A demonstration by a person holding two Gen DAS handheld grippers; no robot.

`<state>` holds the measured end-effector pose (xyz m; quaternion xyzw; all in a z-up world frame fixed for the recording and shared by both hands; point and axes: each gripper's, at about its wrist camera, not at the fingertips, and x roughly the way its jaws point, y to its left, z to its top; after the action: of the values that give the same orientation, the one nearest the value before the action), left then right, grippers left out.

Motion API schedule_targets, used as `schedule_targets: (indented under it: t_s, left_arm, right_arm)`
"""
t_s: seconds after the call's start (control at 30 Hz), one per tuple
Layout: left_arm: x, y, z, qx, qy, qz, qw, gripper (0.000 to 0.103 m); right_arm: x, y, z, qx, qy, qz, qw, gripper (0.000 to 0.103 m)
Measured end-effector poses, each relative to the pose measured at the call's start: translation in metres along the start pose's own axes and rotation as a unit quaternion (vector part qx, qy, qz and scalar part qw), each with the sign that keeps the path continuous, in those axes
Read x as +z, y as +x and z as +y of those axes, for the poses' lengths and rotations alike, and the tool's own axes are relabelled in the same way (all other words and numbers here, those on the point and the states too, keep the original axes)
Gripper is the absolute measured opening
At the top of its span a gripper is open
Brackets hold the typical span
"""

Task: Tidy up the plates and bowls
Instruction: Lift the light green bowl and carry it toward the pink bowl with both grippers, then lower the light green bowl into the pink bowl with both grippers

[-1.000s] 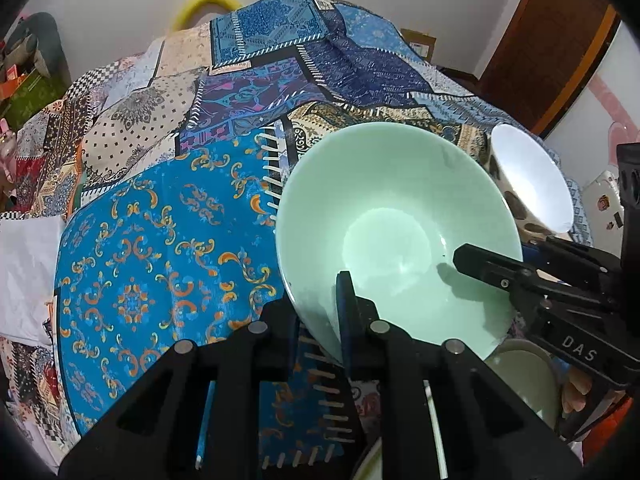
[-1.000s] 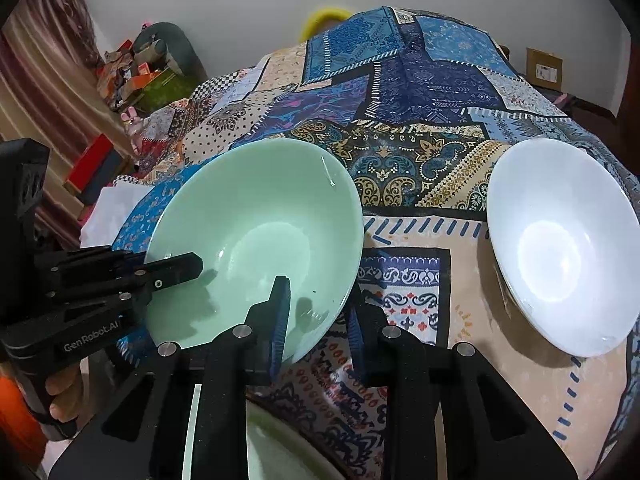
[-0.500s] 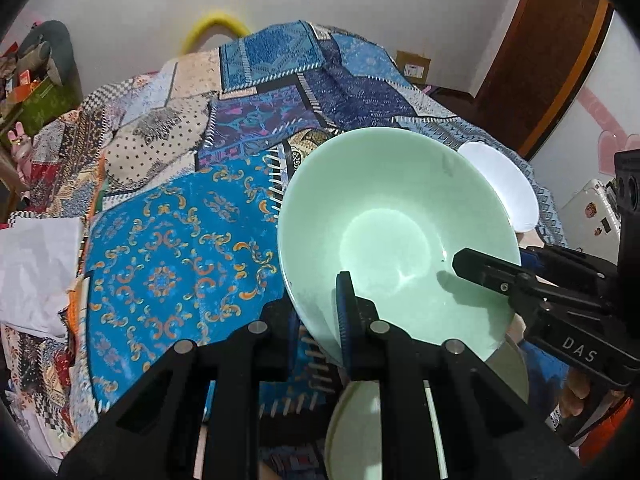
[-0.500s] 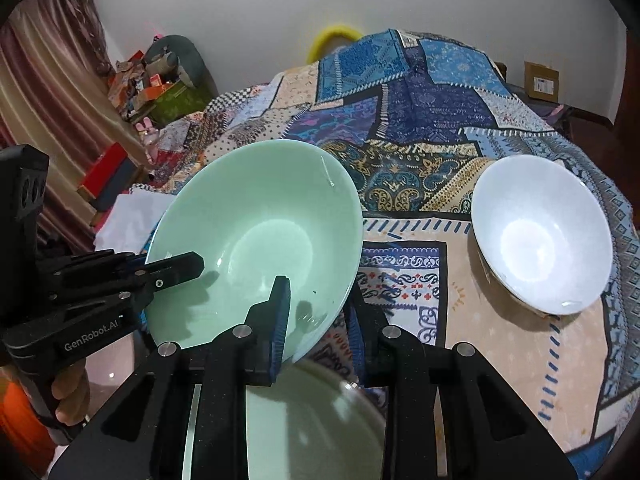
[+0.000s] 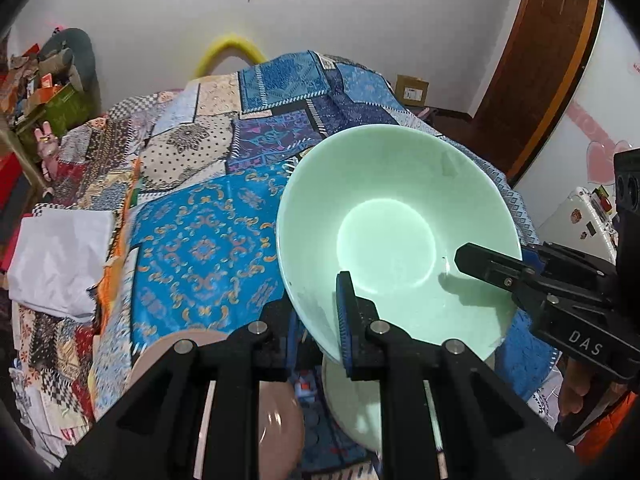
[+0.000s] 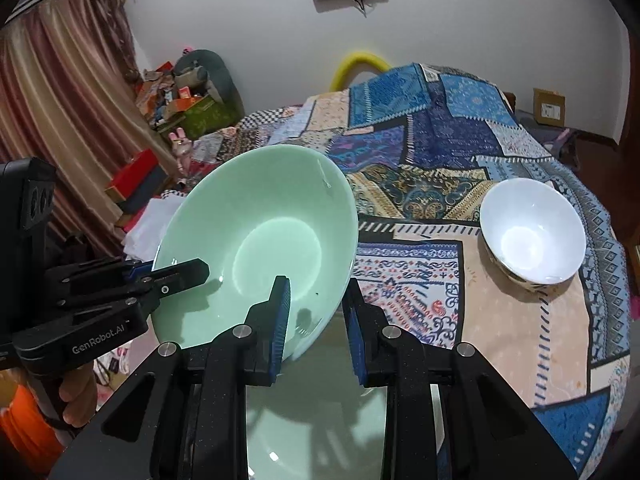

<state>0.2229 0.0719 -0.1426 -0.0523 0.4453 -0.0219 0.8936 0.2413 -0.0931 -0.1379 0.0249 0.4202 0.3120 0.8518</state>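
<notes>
1. Green bowl (image 5: pixel 394 236) hangs tilted in the air above the near edge of the patchwork cloth (image 5: pixel 204 248), its hollow turned toward me, gripped at two places on its near rim
2. At the far left, beside the cloth, a folded white fabric (image 5: pixel 60 256) lies on the clutter
3. My left gripper (image 5: pixel 320 312) is clamped on the near-left part of the bowl's rim, one blue-padded finger (image 5: pixel 345 312) inside the bowl and the other behind the wall, mostly hidden by it
4. Near and left, below my left gripper, sits a pinkish-brown dish (image 5: pixel 276 424); only part of it shows between the black finger arms
5. Beside it to the right, right under the raised bowl, a second pale green dish (image 5: pixel 352 408) sits on the cloth, not touching the bowl above it
6. My right gripper (image 6: pixel 316 320) is clamped on the near-right part of the rim, one blue pad (image 6: pixel 280 320) inside the bowl and the other outside its wall; a thumb (image 5: pixel 572 384) shows under its handle at the right edge of the left view
7. Well to the right, apart from everything else, a white bowl (image 6: pixel 532 232) stands upright on the cloth
8. Farther right a brown wooden door (image 5: pixel 536 64) stands against the wall
</notes>
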Motion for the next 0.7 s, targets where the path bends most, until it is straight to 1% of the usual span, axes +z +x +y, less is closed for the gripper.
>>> schedule_targets:
  t_s: [0.33, 0.53, 0.7]
  left_arm:
    - [-0.031, -0.048, 0.008, 0.018, -0.013, -0.016, 0.9996, 0.016]
    - [-0.05, -0.062, 0.021, 0.025, -0.03, -0.016, 0.9991, 0.016]
    - [-0.065, -0.067, 0.035, 0.033, -0.044, -0.012, 0.9984, 0.016]
  right_arm:
    - [-0.015, -0.014, 0.026, 0.014, -0.017, -0.007, 1.0, 0.024]
    - [-0.026, -0.014, 0.041, 0.028, -0.024, -0.007, 0.999, 0.024]
    - [-0.034, -0.007, 0.055, 0.039, -0.032, 0.004, 0.999, 0.024]
